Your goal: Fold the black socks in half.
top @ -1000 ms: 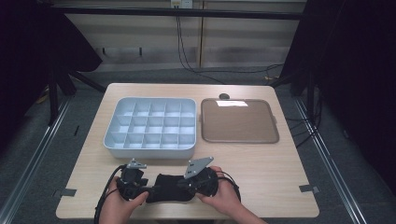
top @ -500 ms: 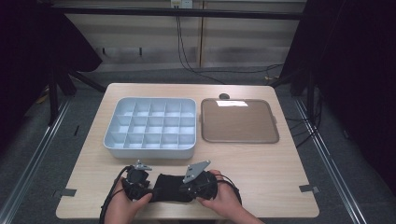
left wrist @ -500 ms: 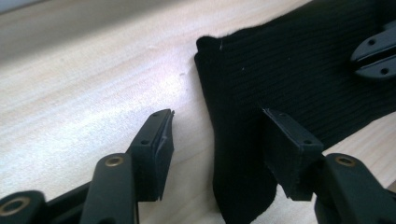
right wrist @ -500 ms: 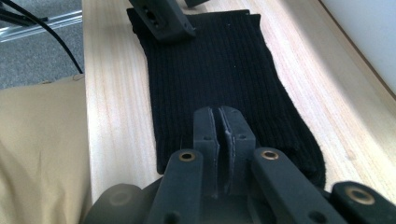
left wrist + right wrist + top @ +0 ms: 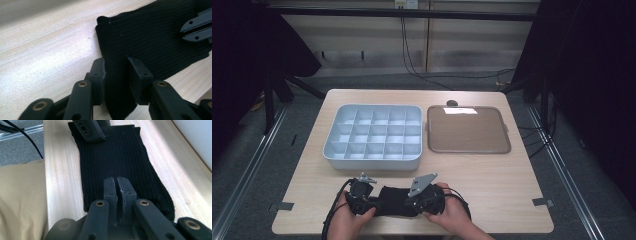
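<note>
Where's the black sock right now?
In the high view the black sock lies flat at the table's near edge, stretched between left claw and right claw, just before the white divided tray.

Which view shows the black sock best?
The right gripper view: the black sock lies nearly full length on the table. The left gripper view shows one end, partly hidden by the gripper; the high view shows a small dark strip between the hands.

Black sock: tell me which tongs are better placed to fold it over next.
Probably the left tongs: their jaws straddle a raised fold of the black sock. The right tongs are pressed shut on its other end, suited to anchoring.
</note>
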`<control>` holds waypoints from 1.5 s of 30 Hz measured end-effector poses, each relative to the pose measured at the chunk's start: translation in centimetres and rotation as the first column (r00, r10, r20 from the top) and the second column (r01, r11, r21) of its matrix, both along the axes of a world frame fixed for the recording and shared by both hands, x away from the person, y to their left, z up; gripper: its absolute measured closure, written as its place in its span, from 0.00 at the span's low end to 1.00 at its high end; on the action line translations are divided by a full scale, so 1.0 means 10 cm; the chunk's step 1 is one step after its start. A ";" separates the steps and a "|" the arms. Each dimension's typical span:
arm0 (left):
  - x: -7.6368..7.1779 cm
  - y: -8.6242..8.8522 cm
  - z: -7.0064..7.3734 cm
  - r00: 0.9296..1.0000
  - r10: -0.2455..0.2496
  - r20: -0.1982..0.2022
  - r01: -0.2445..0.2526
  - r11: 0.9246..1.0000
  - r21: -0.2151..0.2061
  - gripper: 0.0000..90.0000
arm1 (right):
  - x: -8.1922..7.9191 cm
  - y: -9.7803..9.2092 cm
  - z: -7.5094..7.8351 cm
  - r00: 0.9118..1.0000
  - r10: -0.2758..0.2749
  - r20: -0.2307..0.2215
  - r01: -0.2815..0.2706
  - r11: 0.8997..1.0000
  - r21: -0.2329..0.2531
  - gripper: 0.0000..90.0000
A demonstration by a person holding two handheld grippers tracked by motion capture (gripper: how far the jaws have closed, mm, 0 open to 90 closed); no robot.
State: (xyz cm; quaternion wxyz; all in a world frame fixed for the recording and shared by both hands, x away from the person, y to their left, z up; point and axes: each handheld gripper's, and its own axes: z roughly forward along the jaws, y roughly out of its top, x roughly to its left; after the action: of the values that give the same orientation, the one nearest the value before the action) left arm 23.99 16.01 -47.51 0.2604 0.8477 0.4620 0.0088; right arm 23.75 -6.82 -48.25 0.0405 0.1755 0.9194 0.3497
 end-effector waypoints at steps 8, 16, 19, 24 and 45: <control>0.01 -0.04 0.04 1.000 -0.014 -0.020 0.014 1.000 -0.002 0.88 | -0.01 0.01 0.00 1.000 -0.002 0.004 0.002 1.000 -0.004 0.95; 0.01 -0.01 0.12 0.999 -0.011 -0.030 0.010 0.999 -0.037 0.91 | -0.01 0.01 0.00 1.000 -0.003 0.000 0.003 1.000 -0.006 0.96; 0.00 -0.01 0.18 1.000 -0.015 -0.018 0.014 0.998 -0.054 0.91 | -0.01 0.01 0.00 1.000 -0.003 0.001 0.003 1.000 -0.007 0.96; -0.01 -0.02 0.26 1.000 -0.031 -0.002 0.031 0.998 -0.060 0.91 | -0.01 0.02 0.00 1.000 -0.004 0.001 0.004 1.000 -0.010 0.96; -0.02 -0.23 0.44 0.995 -0.091 0.030 0.094 0.992 -0.090 0.91 | -0.01 0.05 -0.02 1.000 -0.011 0.009 0.011 1.000 0.010 0.96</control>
State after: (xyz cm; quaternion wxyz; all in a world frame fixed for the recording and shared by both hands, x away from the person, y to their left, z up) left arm 23.81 13.69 -43.16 0.3049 0.8553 0.4187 -0.0134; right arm 23.65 -6.34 -48.47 0.0458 0.1793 0.9165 0.3547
